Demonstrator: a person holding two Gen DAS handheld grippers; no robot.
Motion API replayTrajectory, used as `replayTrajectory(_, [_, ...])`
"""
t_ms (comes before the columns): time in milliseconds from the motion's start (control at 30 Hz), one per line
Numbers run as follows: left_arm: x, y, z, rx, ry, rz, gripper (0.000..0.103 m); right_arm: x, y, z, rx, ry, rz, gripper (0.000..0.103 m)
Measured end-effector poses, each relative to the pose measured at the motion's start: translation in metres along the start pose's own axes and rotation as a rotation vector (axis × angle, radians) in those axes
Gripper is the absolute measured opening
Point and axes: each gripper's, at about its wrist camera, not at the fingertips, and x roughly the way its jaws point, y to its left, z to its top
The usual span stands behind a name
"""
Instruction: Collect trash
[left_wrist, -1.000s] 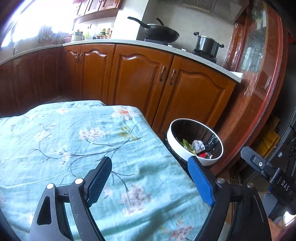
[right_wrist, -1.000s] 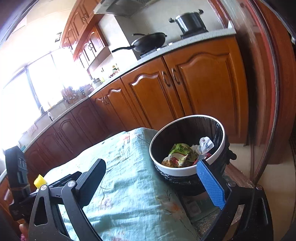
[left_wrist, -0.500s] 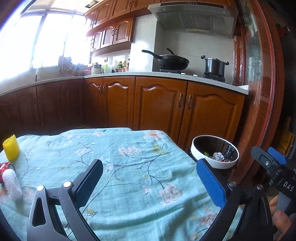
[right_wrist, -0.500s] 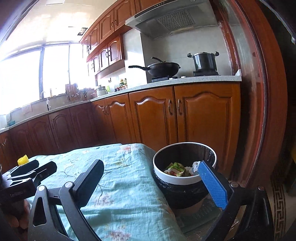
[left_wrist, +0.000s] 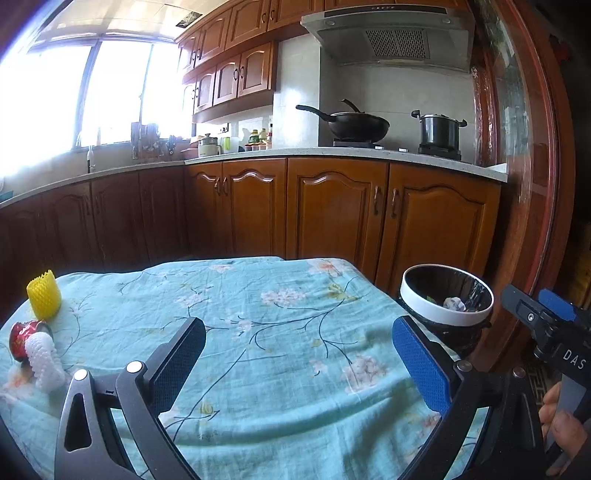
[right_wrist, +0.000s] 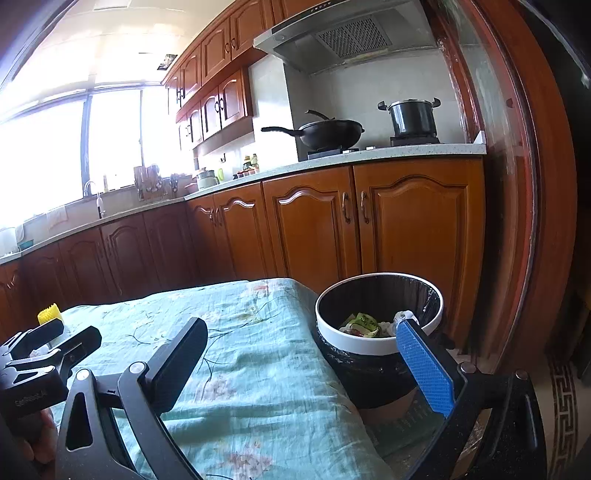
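Since the earlier frame both views have swung level, away from the trash bin (right_wrist: 378, 345), and the yellow foam net (left_wrist: 43, 295), the red crushed can (left_wrist: 26, 334) and the white foam net (left_wrist: 43, 363) have come into sight at the far left of the floral tablecloth (left_wrist: 277, 332).

Our left gripper (left_wrist: 297, 356) has just been opening; its jaws now stand spread with nothing between them. Our right gripper (right_wrist: 303, 356) is spread and empty too.

We judge the risks so: the foam nets look light and soft, so a pinch can squash them or push them away. The can may roll. The loose cloth may catch under a fingertip. The bin stands beside the table's right edge, well apart from the trash, so a weak grip could drop something on the way.
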Motion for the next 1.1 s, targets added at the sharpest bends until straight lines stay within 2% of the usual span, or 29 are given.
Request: replayTrajectory(1100, [0.0034,0.0076,-0.0046,0.02,-0.019,0.022,0.102,-0.0015,0.0035,-0.003,0.011,0.006,0.022,0.103])
